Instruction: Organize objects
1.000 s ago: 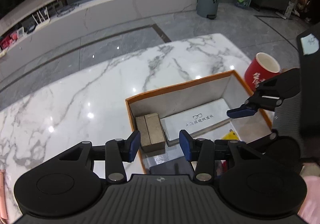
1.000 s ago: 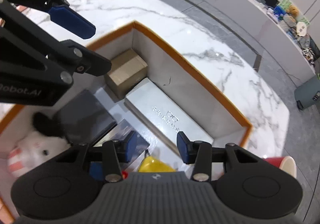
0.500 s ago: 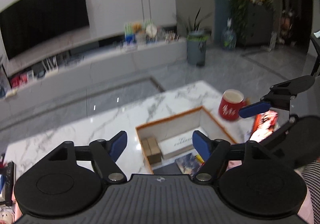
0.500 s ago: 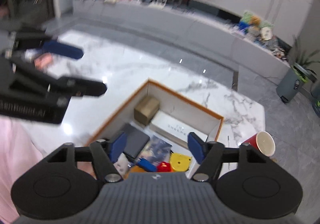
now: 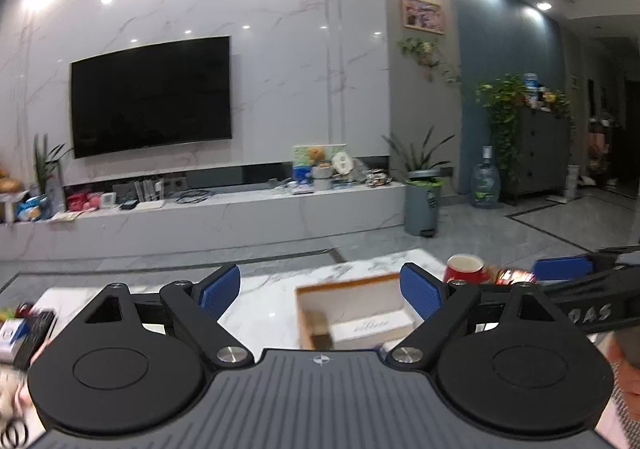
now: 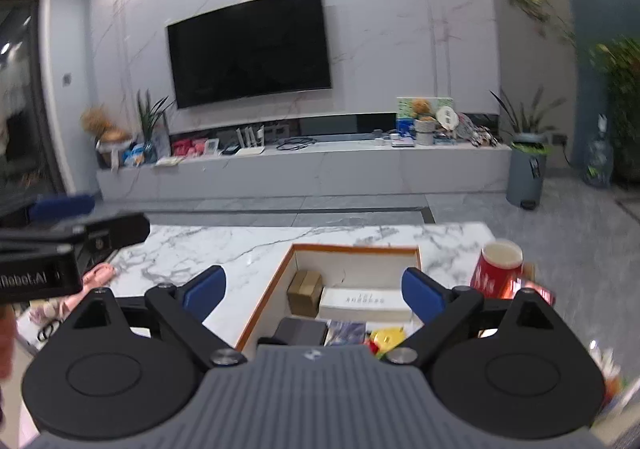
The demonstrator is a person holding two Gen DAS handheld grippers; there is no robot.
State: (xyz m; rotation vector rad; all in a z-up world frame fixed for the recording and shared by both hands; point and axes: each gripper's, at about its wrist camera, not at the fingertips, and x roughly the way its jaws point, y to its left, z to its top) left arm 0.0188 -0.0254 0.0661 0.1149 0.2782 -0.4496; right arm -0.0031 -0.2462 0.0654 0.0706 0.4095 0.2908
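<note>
Right wrist view, read from left to right with the orange-rimmed box point(image 6: 266, 291) as the landmark: far to the box's left, the left gripper point(image 6: 90, 215) reaches in from the frame edge above the marble table point(image 6: 224, 249), its jaws opening with nothing between them. Below it, well left of the box, something pink point(image 6: 100, 273) lies on the marble, too blurred to name. The right gripper point(image 6: 314, 291) hangs over the box's near end, its blue pads point(image 6: 420, 291) spread to either side, jaws opening and gripping nothing. Inside the box, a brown carton point(image 6: 306, 291) sits against the left wall at the far end, and a white case point(image 6: 364, 303) lies just to its right. Nearer the camera lie a dark grey case point(image 6: 302, 331), a printed booklet point(image 6: 346, 333) and a yellow toy point(image 6: 386, 337), side by side. To the box's right, apart from it, a red cup point(image 6: 498, 269) stands upright on the table. Beyond the box, across the floor, a television point(image 6: 248, 49) hangs on the wall and a grey bin point(image 6: 526, 173) stands to the right.
</note>
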